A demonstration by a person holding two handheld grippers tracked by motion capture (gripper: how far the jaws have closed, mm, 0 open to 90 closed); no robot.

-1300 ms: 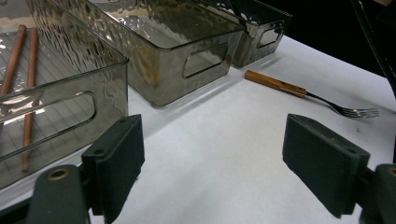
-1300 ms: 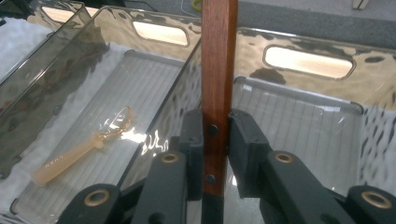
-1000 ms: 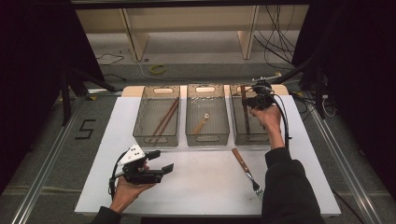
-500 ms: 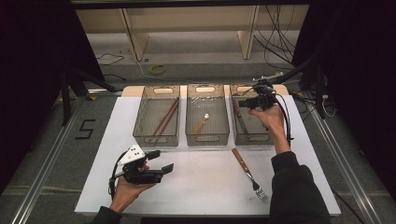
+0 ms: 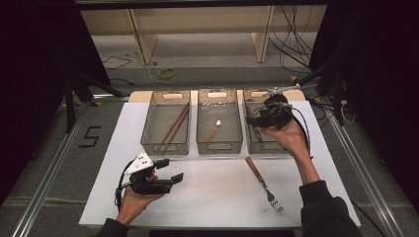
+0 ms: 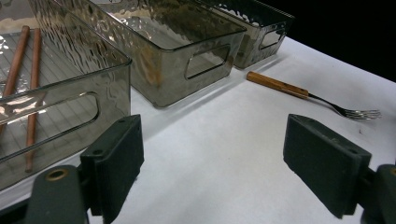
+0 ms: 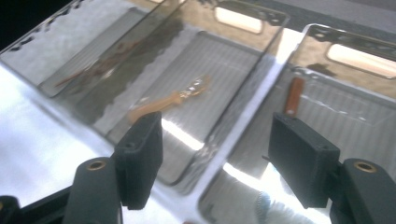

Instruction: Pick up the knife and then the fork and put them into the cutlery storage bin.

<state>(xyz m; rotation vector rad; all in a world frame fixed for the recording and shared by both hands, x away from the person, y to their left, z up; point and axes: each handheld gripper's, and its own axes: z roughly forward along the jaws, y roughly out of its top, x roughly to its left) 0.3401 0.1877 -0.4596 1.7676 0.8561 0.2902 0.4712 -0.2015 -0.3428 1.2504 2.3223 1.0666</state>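
Observation:
Three clear bins stand in a row on the white mat [image 5: 217, 197]. The left bin [image 5: 148, 140] holds two brown chopsticks [image 5: 174, 126]; these chopsticks [image 6: 16, 60] are also in the left gripper view. A wooden-handled spoon [image 5: 213, 131] lies in the middle bin [image 5: 220, 146]. In the right bin [image 7: 355, 60] lies a brown-handled utensil [image 7: 294, 95]. My right gripper [image 5: 252, 118] hovers over that bin; its jaws have just been opening, with nothing between them. A wood-handled fork [image 5: 262, 183] lies on the mat. My left gripper [image 5: 170, 169] rests open near the front left.
The fork [image 6: 299, 91] lies to the right beyond my left gripper [image 6: 210, 126]. Wooden shelf legs and cables sit on the floor behind the table. Metal rails run along both sides of the mat. My right gripper [image 7: 215, 126] looks across the middle and right bins.
My right gripper has lifted and come back from the far end of the right bin toward its near half, and its jaws have spread apart. The left hand has stayed put.

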